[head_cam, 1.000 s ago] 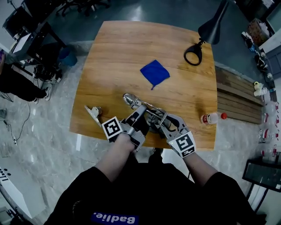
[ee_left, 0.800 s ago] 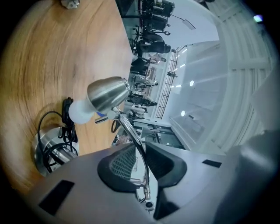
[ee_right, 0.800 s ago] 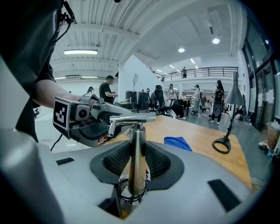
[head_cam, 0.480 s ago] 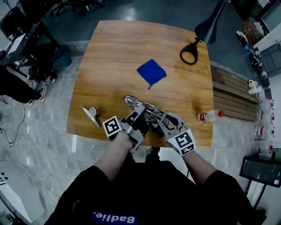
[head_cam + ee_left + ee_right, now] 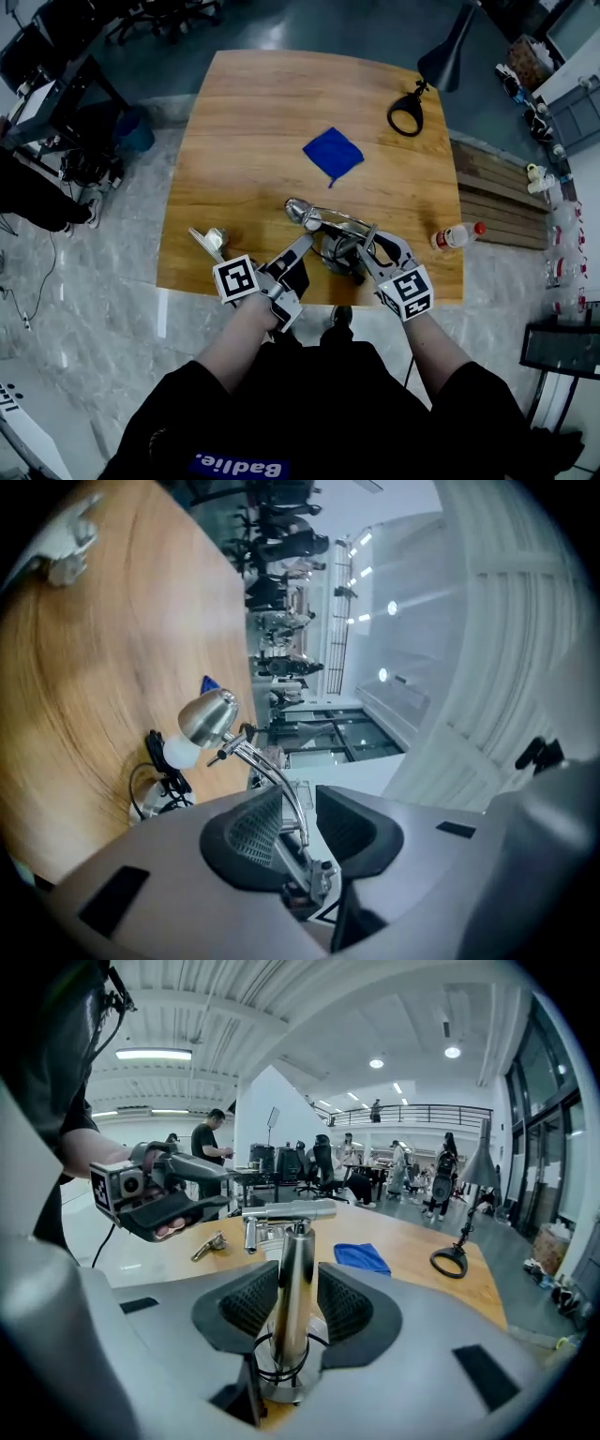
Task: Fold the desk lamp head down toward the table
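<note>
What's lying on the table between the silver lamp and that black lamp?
Only a blue cloth, seen in the head view and the right gripper view.

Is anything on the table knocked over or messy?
Yes. The bottle with the red cap lies on its side at the table's right edge instead of standing up. The blue cloth in the middle is rumpled, not flat. Nothing looks spilled or broken, and the silver desk lamp stands upright in the right gripper.
</note>
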